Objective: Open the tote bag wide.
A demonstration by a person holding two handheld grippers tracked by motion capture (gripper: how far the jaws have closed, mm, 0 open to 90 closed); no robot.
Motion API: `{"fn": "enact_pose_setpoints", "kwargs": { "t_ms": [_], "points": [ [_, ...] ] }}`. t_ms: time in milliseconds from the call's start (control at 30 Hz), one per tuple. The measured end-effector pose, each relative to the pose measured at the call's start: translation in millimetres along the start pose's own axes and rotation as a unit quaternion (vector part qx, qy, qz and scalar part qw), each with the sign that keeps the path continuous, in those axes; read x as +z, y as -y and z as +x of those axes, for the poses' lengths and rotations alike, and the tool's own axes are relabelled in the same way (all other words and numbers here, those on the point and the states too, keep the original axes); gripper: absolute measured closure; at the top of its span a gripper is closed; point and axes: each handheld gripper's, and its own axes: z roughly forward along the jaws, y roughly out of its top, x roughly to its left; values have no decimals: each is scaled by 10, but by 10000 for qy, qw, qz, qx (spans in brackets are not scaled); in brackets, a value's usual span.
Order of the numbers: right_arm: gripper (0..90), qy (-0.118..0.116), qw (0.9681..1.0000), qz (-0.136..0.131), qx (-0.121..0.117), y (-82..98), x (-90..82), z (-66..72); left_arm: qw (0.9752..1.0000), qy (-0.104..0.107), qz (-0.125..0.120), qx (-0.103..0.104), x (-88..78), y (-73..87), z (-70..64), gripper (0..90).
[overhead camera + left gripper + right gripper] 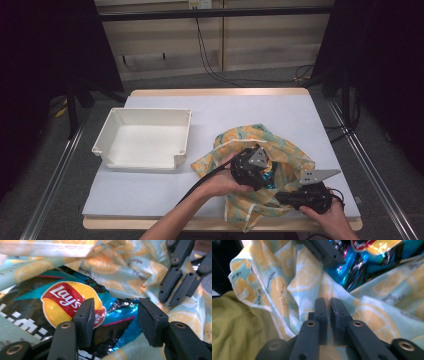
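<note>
Pale table [150,190], left gripper [115,315] fingers spread over chip bag [62,302] (Lay's) — right gripper [329,312] pinching lemon-print bag [294,277]

- The lemon-print cloth bag [280,150] lies crumpled on the table, at about four o'clock from the table's middle, near the front edge. It is pale blue-green with orange-yellow lemon slices and a white hem. Its mouth gapes, folds bunched around the opening.
- The chip bag [75,305] sits inside the cloth bag's mouth, partly covered by fabric. It is shiny, black and teal, with a red-and-yellow Lay's logo facing up; in the high view a teal glint shows at the cloth's centre [269,179].
</note>
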Motion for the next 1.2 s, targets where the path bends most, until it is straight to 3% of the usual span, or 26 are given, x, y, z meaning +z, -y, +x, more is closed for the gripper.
{"fn": "enact_pose_setpoints", "kwargs": {
  "t_ms": [100, 367, 467, 500, 633, 733, 933, 1100, 1200],
  "points": [
    [829, 0, 10000, 28, 1, 27, -11, 11, 9999, 26, 106, 85, -10, 13, -20, 484],
    [651, 195, 9986, -492, -51, -117, -178, -11, 9995, 20, 185, 253, 11, 53, -85, 477],
    [614, 286, 9985, -464, -32, -136, -143, -60, 9991, 93, 244, 334, 7, 68, -108, 436],
    [591, 311, 9985, -454, -17, -129, -125, -81, 9986, -5, 292, 448, 16, 72, -121, 437],
    [565, 304, 9992, -240, 15, -75, -65, -118, 9987, -36, 253, 440, 35, 80, -91, 436],
    [657, 207, 9997, -77, 47, -10, -25, -109, 9991, 22, 192, 374, 40, 89, -54, 436],
    [900, 35, 9998, 94, -144, 29, 17, -51, 9996, 126, 166, 201, 37, 74, 26, 435],
    [900, -56, 9992, 279, -274, 64, 27, 11, 9998, 157, 83, -45, 26, 76, 77, 438],
    [900, -88, 9990, 364, -258, 85, 24, 25, 9998, 119, 137, 2, 36, 62, 62, 438]
  ]
}}
